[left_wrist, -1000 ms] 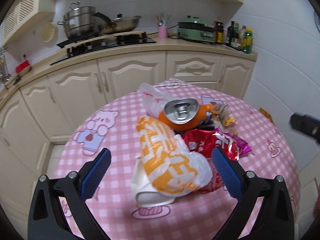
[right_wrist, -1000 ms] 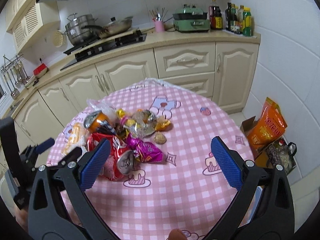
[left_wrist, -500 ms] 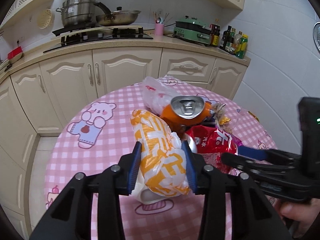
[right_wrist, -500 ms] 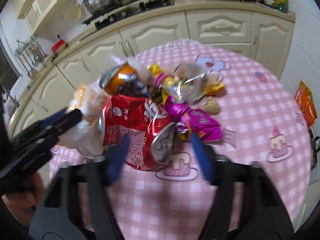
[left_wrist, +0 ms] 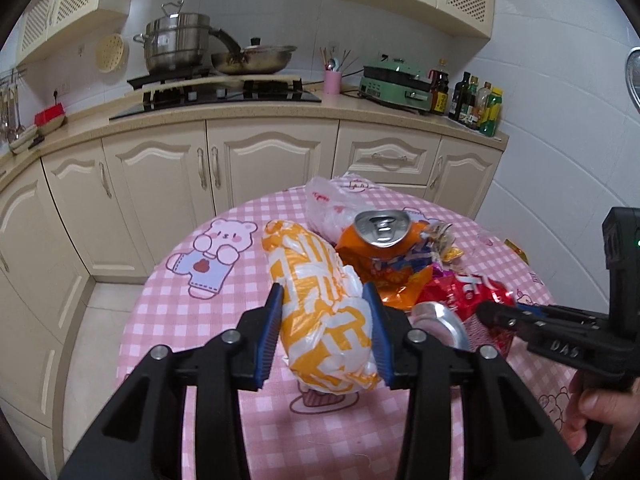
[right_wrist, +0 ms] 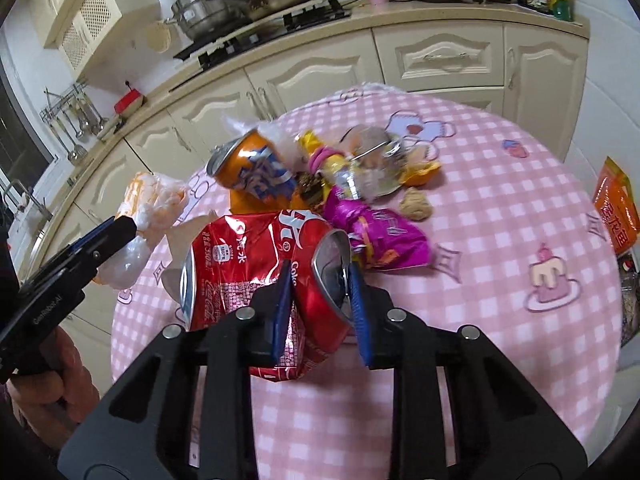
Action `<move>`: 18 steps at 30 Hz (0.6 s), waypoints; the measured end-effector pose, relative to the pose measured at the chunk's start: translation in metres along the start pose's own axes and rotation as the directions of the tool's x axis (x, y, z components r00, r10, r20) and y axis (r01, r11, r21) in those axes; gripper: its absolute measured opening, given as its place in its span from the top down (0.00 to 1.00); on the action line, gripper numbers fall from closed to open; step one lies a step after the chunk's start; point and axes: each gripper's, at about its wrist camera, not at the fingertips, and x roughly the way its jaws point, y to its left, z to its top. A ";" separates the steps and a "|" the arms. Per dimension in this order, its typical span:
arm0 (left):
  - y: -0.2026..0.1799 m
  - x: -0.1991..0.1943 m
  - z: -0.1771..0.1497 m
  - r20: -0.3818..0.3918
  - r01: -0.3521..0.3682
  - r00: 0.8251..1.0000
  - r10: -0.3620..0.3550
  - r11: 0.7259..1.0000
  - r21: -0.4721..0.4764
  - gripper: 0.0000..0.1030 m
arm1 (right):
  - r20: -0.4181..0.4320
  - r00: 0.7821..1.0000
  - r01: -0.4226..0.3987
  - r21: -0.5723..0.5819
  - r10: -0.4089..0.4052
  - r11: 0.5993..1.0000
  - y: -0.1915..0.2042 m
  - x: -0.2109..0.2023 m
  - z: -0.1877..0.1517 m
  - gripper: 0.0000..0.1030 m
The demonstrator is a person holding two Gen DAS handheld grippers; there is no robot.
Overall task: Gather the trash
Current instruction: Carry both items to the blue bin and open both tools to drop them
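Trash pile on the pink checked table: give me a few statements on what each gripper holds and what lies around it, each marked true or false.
1. The left gripper is shut on the orange-and-white plastic bag. True.
2. The right gripper hangs open above the table. False: it is shut on the crushed red cola can.
3. The orange soda can lies on its side in the pile. True.
4. The magenta snack wrapper is held by the left gripper. False: it lies on the pink checked tablecloth, beside the red can.
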 end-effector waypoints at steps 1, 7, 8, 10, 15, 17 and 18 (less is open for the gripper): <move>-0.005 -0.004 0.002 0.011 -0.003 1.000 0.003 1.000 0.009 0.62 | 0.011 1.000 -0.005 0.007 0.005 1.000 -0.004 -0.007 0.000 0.74; -0.043 -0.027 0.013 0.075 0.032 0.996 -0.038 0.997 0.073 0.62 | 0.118 0.993 -0.016 0.080 0.006 0.997 -0.037 -0.059 0.004 0.74; -0.052 -0.030 0.016 0.083 0.046 0.995 -0.054 0.995 0.088 0.62 | 0.150 0.989 -0.007 0.101 -0.009 0.995 -0.049 -0.074 0.005 0.74; -0.078 -0.036 0.022 0.097 0.088 0.990 -0.100 0.988 0.123 0.62 | 0.193 0.981 0.003 0.137 -0.030 0.991 -0.071 -0.097 0.004 0.74; -0.166 -0.031 0.030 0.067 0.243 0.962 -0.263 0.944 0.222 0.62 | 0.277 0.945 0.089 0.285 -0.171 0.954 -0.155 -0.163 -0.018 0.74; -0.201 -0.023 0.028 0.025 0.314 0.943 -0.331 0.915 0.253 0.62 | 0.269 0.930 0.138 0.376 -0.250 0.916 -0.201 -0.183 -0.040 0.74; -0.221 -0.016 0.025 -0.004 0.349 0.933 -0.361 0.897 0.272 0.62 | 0.255 0.924 0.161 0.416 -0.285 0.895 -0.221 -0.190 -0.052 0.74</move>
